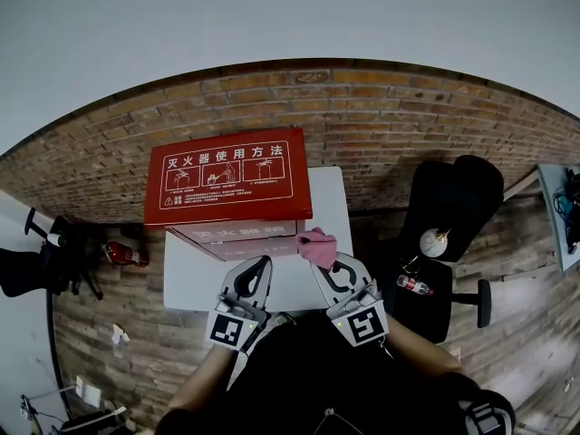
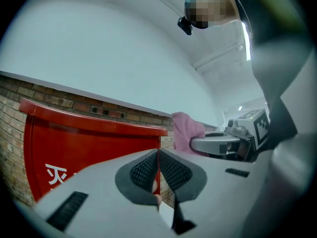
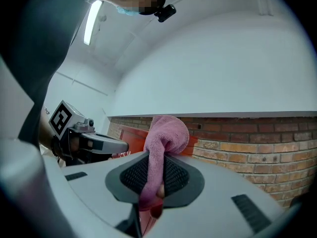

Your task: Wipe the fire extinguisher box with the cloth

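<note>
The red fire extinguisher box (image 1: 227,181) sits on the far part of a white table (image 1: 186,284), a bit to the left; its big red top with white pictures faces up. The person stands at the near side with a tool in each hand. The right gripper (image 3: 156,175) has its jaws squeezed tight on a pink cloth (image 3: 167,133); the cloth pokes out past the jaws in a soft lump. In the head view that lump is just beside the near right corner of the box; it is too small there to tell if it touches. The left gripper (image 2: 158,168) has its jaws pressed together with nothing in them; it hovers near the front of the box, just left of the right one. So the cloth is in hand and the wiping looks about to start, or at its very first touch. The next move probably calls for pressing the cloth flat on the red side or top, then sliding it left and far with a soft, even push; only a small pinch holds the cloth, so a hard rub might pull it out. The red top seems to be a lid standing open, so it may swing when pushed; the empty left gripper could help keep the box steady.
</note>
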`<act>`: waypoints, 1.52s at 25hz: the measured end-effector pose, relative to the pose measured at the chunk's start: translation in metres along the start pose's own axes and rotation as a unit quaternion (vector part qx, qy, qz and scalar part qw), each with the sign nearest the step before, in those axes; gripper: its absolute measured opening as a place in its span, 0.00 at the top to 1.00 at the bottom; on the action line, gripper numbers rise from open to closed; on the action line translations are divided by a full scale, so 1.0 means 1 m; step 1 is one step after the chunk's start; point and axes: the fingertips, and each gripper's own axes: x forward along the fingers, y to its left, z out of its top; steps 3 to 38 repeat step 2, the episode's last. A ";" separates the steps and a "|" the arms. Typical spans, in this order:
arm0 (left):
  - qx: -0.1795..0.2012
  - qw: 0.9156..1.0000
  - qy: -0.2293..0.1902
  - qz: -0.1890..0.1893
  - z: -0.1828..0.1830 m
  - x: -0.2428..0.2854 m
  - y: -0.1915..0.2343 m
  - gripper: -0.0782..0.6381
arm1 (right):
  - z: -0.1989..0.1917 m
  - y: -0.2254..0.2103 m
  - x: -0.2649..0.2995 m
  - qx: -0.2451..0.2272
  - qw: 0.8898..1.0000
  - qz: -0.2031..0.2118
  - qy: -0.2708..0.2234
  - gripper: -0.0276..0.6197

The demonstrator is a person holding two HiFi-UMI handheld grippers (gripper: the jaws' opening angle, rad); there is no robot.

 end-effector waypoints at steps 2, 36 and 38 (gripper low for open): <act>-0.001 1.000 -0.001 -0.003 0.001 -0.003 0.002 0.82 | 0.002 0.003 0.003 -0.003 1.000 0.003 -0.001 0.85; -0.001 1.000 -0.001 -0.003 0.001 -0.003 0.002 0.82 | 0.002 0.003 0.003 -0.003 1.000 0.003 -0.001 0.85; -0.001 1.000 -0.001 -0.003 0.001 -0.003 0.002 0.82 | 0.002 0.003 0.003 -0.003 1.000 0.003 -0.001 0.85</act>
